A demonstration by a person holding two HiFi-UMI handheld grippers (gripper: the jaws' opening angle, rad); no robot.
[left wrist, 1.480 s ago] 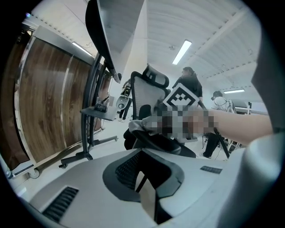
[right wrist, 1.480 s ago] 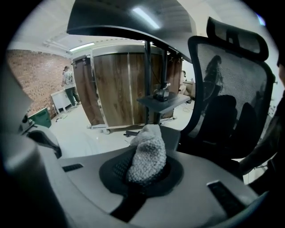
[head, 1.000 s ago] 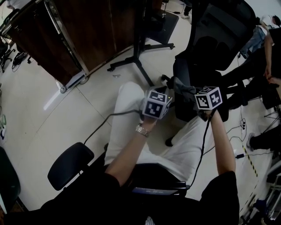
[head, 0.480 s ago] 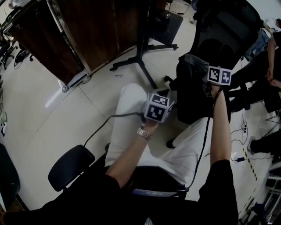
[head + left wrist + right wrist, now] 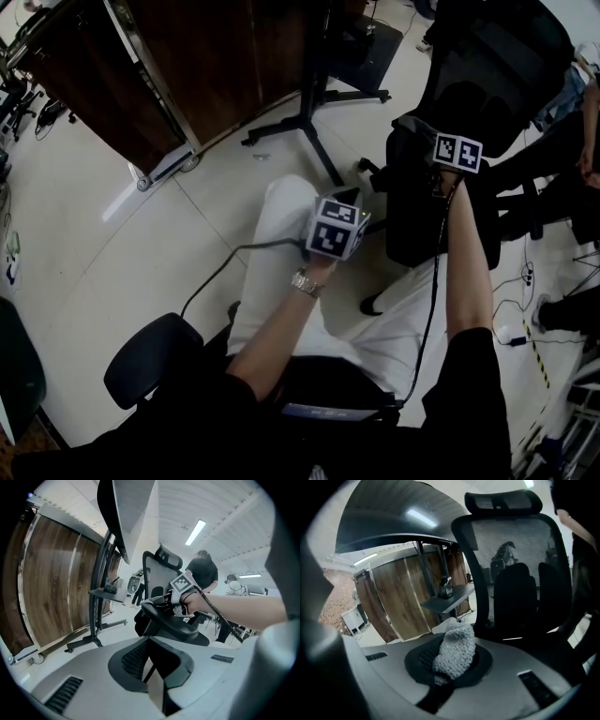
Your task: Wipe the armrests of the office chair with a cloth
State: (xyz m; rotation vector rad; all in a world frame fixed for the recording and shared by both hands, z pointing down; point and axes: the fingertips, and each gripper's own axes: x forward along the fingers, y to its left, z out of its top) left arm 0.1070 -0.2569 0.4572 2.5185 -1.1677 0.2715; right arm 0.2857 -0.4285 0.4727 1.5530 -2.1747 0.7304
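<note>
Two grippers, head view: right gripper (image 5: 433, 150) has advanced from the lap onto the armrest (image 5: 412, 216) of the chair (image 5: 492, 75), carrying the cloth (image 5: 412, 129); wiping can begin. Left gripper view: left gripper (image 5: 152, 681) closed, empty. Right gripper view: jaws clamp the cloth (image 5: 454, 651).

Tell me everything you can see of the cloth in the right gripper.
The cloth is pale grey with a nubbly, towel-like weave, bunched into a soft upright lump. The right gripper is shut on its lower part, and the rest bulges above. In the left gripper view it seems to rest on the far end of the office chair's black armrest.
</note>
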